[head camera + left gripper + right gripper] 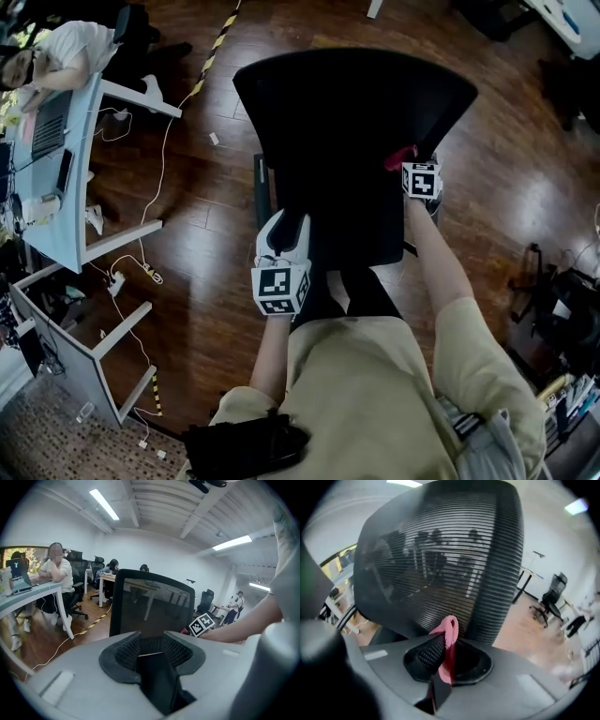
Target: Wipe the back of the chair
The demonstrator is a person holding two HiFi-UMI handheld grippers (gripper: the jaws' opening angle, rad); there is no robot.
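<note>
A black office chair with a mesh back [356, 103] stands in front of me on the wooden floor. My right gripper [410, 165] is shut on a pink cloth [399, 156] at the right side of the chair back. In the right gripper view the cloth [449, 634] sticks up between the jaws of the right gripper [445, 654], close to the mesh back [440, 559]; whether it touches I cannot tell. My left gripper [284, 227] sits at the left edge of the seat. The left gripper [151, 653] is shut with nothing visible between the pads, and the chair back [152, 604] rises ahead of it.
A white desk [70, 225] with a seated person [66, 52] is at the left, with cables [141, 272] and striped tape [214, 52] on the floor beside it. More desks, chairs and people [56, 573] fill the room. Cluttered items [562, 309] stand at the right.
</note>
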